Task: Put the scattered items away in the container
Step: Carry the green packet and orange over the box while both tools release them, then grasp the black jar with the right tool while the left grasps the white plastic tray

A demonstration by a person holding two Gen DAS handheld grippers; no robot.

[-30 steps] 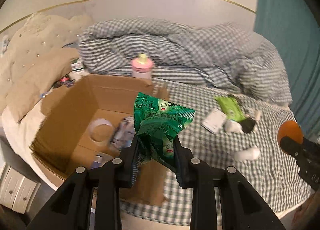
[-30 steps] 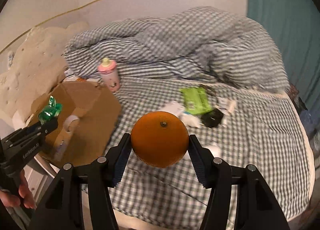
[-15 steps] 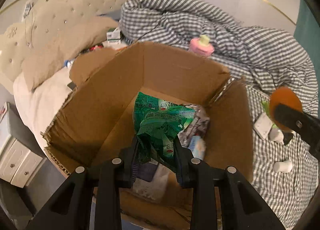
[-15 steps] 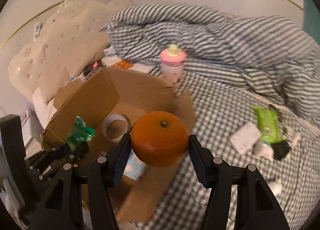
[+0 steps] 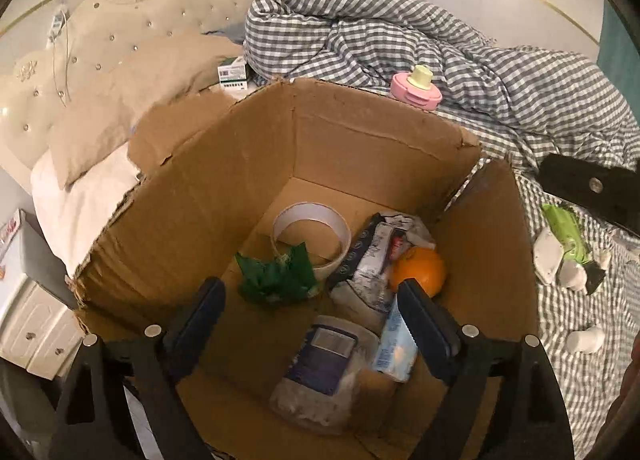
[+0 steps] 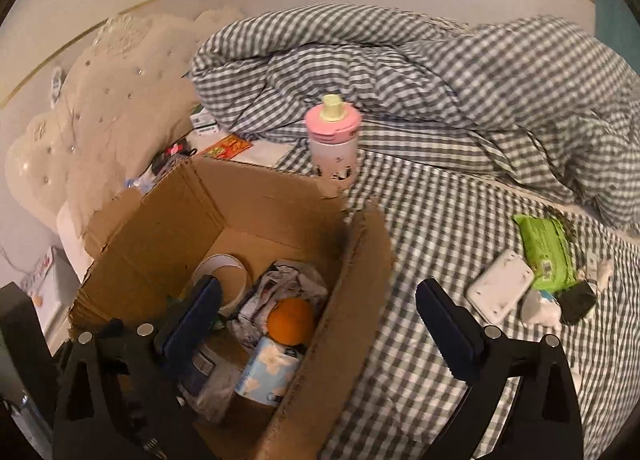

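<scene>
Both pairs of tongs hang over the cardboard box [image 5: 360,148], which sits at the edge of the bed. The left tongs [image 5: 312,312] are opening, with nothing between the jaws; the green packet [image 5: 276,276] lies on the box floor against the tape roll [image 5: 312,228]. The right tongs [image 6: 316,320] are opening too and grip nothing; the orange [image 6: 291,321] rests inside the box near its right wall, beside a crumpled wrapper [image 5: 372,260] and a tissue pack [image 6: 268,372].

Beyond the box's right wall, well apart from it on the checked sheet, a green wipes pack [image 6: 546,248], a white flat case [image 6: 500,290] and small white pieces wait. A pink bottle [image 6: 332,140] stands just behind the box's far wall.

The risk from here is likely the box itself: it sits at the mattress edge, so a knock from a withdrawing finger on its right wall could tip or shift it. The round orange could also roll as more items drop in.

The box's near wall is cut off by the frame, and the jar-like item [image 5: 320,360] at the near end is too blurred to name. The small dark item beside the white case cannot be identified.
</scene>
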